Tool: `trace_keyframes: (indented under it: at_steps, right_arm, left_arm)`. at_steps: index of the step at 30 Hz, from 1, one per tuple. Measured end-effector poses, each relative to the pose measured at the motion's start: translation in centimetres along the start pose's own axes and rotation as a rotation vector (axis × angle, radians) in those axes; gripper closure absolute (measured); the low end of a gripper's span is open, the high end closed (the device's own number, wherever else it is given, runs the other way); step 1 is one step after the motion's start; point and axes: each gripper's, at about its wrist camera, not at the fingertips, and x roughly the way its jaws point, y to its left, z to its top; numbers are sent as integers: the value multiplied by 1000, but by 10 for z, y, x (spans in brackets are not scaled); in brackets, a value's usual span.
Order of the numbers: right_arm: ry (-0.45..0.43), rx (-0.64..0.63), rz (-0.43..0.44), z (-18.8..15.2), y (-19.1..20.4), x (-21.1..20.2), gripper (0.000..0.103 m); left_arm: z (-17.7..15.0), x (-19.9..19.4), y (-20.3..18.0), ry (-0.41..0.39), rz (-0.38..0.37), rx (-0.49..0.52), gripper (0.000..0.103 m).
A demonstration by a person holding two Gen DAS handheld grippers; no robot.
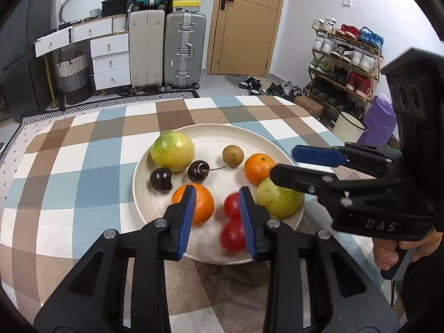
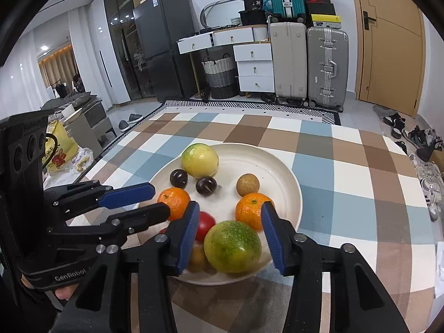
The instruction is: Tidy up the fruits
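A cream plate (image 1: 211,130) on the checked tablecloth holds several fruits: a large yellow-green fruit (image 1: 172,151), two dark cherries (image 1: 161,179), a brown longan (image 1: 233,156), two oranges (image 1: 259,168) and two red tomatoes (image 1: 231,236). A second green-yellow fruit (image 2: 232,247) lies at the plate's near edge. My right gripper (image 2: 231,205) straddles it, open, with its pads clear of the skin on both sides. My left gripper (image 1: 217,188) hovers over the plate's near side, jaws drawn close with nothing between them; an orange (image 1: 204,202) lies behind its left finger.
The table (image 1: 83,166) ends in a rounded far edge. Beyond it stand suitcases (image 1: 184,50), white drawers (image 1: 111,63), a shoe rack (image 1: 344,63) and a wooden door (image 1: 247,22). A person's hand (image 1: 388,252) grips the right gripper's handle.
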Motion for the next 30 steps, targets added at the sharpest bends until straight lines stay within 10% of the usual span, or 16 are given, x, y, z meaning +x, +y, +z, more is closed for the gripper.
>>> trace_keyframes:
  at_steps: [4, 8, 15, 30]
  right_arm:
    - [3, -2, -3, -7, -1, -7, 27]
    - [-17, 9, -14, -14, -3, -17, 4]
    - [-46, -5, -2, -30, 3, -34, 1]
    - [-135, 2, 18, -60, 14, -69, 0]
  left_arm:
    - [-3, -6, 0, -2, 19, 1, 63]
    - [-7, -18, 4, -28, 36, -24, 29]
    - [-18, -51, 8, -104, 28, -61, 1]
    - [-60, -90, 2, -209, 91, -69, 1]
